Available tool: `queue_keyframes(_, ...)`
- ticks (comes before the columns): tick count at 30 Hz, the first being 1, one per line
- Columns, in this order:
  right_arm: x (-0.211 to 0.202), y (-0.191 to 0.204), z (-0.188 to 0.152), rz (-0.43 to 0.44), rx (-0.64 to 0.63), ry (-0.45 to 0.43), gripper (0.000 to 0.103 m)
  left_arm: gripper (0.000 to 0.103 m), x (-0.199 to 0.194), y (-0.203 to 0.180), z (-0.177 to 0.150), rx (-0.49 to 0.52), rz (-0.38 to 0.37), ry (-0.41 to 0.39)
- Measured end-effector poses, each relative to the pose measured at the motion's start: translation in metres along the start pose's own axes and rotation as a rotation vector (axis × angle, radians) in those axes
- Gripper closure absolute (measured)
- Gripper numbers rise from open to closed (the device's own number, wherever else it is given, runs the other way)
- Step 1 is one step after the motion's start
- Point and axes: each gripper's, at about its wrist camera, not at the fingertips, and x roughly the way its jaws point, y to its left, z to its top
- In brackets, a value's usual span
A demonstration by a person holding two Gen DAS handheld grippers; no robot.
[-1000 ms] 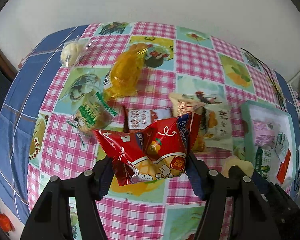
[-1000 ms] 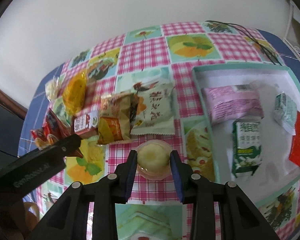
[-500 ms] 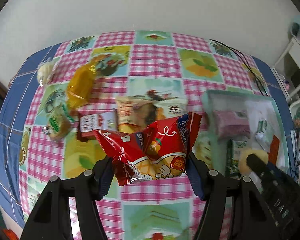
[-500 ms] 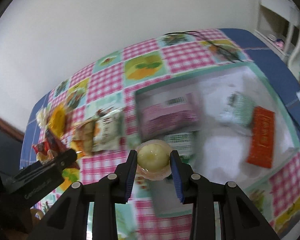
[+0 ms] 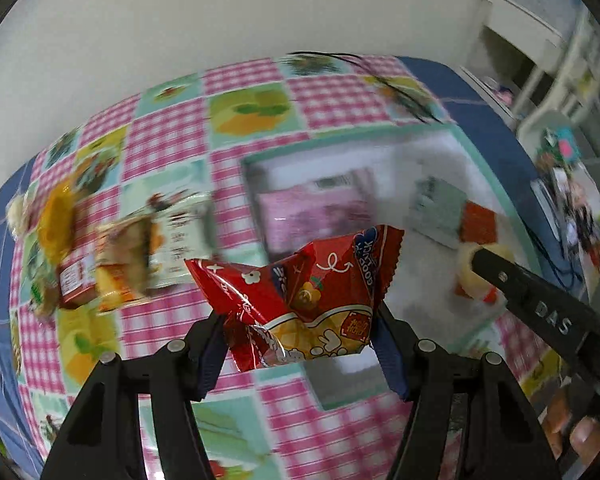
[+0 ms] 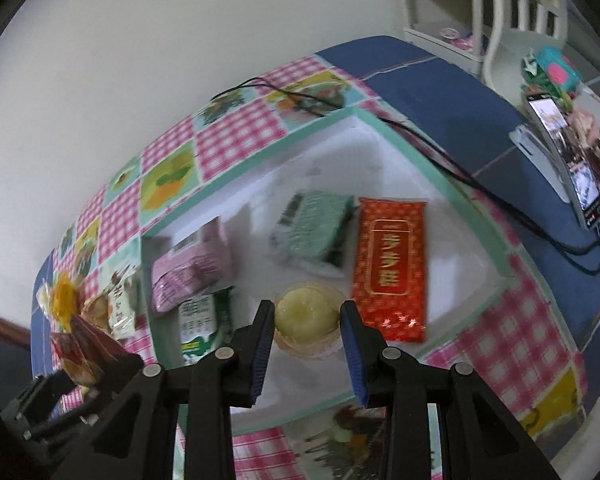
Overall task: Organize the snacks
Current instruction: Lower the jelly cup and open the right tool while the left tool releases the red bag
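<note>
My left gripper is shut on a red popcorn bag and carries it over the near left part of the white box with a teal rim. Over the same box my right gripper is shut on a pale yellow jelly cup. Lying in the box are a pink packet, a green-and-white carton, a green packet and a red packet. The right gripper with the cup shows at the right of the left wrist view.
Several snacks lie on the checked tablecloth left of the box: an orange bag, a white packet and a red-labelled bar. A black cable runs past the box. A phone on a stand is at the right.
Both grippers have swung from the loose snacks on the cloth to the right, over the box, each still holding its snack. The wrists have rolled, tilting the view.
</note>
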Motion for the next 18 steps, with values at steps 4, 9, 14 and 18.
queue_keyframes(4,0.001,-0.010,0.001,0.000,0.023,0.000,0.067,0.036,0.004,-0.028,-0.002,0.075,-0.008,-0.009)
queue_keyframes(9,0.001,-0.015,0.001,0.003,0.032,0.003,0.067,0.036,0.013,-0.043,-0.003,0.113,-0.013,-0.002)
queue_keyframes(14,0.003,-0.014,0.002,0.006,0.036,0.006,0.067,0.031,0.019,-0.045,-0.003,0.113,-0.041,0.012)
queue_keyframes(18,0.004,-0.012,0.001,0.004,0.032,0.011,0.067,0.025,0.019,-0.046,-0.005,0.117,-0.042,0.013)
